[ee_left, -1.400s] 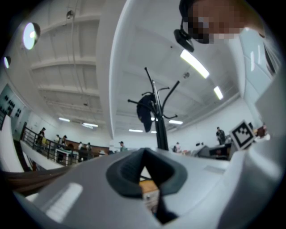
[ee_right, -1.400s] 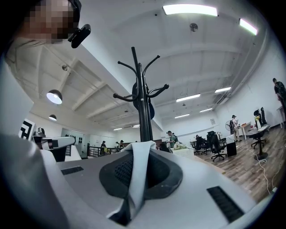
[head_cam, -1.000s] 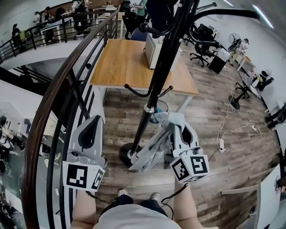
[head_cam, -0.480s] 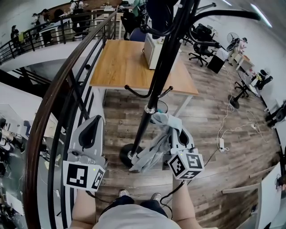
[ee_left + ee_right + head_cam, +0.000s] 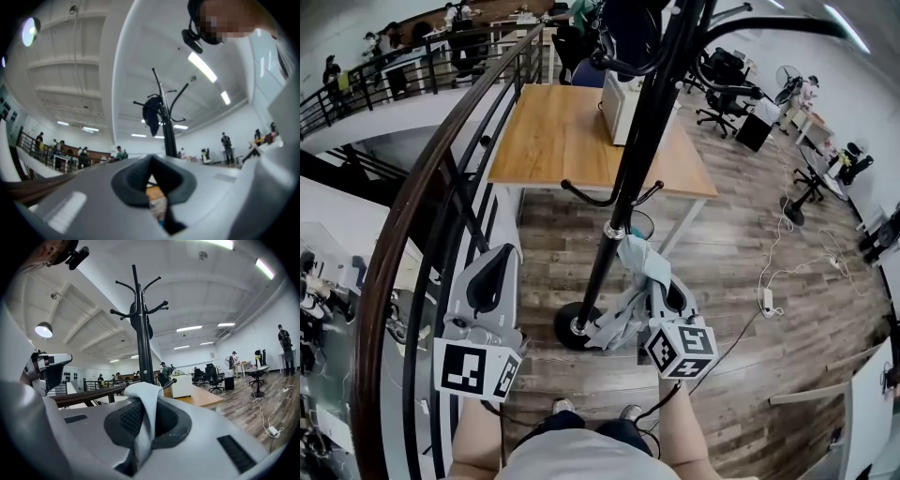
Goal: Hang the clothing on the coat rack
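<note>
The black coat rack [image 5: 623, 169] rises from its round base [image 5: 572, 326] in the middle of the head view. My right gripper [image 5: 654, 286] is shut on a pale grey-blue garment [image 5: 636, 261], whose cloth hangs down beside the pole toward the base. In the right gripper view a fold of that garment [image 5: 145, 404] sticks up between the jaws of the right gripper [image 5: 140, 420], with the coat rack [image 5: 140, 333] straight ahead. A dark garment [image 5: 139, 320] hangs high on it. My left gripper [image 5: 494, 261] is shut and empty at the left, by the railing.
A curved dark railing [image 5: 422, 197] runs down the left side. Behind the rack stands a wooden table [image 5: 553, 131] with a white box [image 5: 619, 103]. Office chairs [image 5: 727, 89] stand at the back right. A cable and power strip [image 5: 766, 300] lie on the wooden floor.
My right gripper has carried the garment left, closer to the rack's pole. The left gripper has stayed where it was.
</note>
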Motion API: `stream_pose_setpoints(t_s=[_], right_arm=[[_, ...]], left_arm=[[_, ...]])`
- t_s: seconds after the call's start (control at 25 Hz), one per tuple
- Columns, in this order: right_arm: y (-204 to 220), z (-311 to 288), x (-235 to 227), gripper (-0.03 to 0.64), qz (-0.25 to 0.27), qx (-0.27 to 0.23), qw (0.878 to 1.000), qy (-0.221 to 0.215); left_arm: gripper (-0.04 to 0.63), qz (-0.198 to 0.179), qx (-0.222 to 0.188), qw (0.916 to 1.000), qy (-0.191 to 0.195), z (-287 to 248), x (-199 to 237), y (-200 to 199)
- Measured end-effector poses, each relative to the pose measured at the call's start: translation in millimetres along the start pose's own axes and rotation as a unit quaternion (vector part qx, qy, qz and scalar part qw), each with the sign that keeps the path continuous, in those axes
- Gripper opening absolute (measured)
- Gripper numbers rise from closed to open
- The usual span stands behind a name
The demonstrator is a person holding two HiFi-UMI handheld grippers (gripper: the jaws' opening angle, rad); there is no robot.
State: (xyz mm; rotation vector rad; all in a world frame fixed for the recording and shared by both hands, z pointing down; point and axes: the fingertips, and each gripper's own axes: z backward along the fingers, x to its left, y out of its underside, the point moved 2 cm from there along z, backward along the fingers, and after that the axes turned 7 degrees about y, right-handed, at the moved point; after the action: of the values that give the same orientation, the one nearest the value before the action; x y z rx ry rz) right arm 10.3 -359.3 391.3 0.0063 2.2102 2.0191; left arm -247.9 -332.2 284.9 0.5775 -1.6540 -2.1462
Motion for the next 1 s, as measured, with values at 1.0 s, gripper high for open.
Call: stream_pose_setpoints(t_s=[1.0], right_arm=[[69, -26, 18, 0.014, 0.045, 0.084, 0.995, -0.002]], left_arm=[[0.009, -0.003, 0.013, 0.9999, 0.003, 5, 6, 7]])
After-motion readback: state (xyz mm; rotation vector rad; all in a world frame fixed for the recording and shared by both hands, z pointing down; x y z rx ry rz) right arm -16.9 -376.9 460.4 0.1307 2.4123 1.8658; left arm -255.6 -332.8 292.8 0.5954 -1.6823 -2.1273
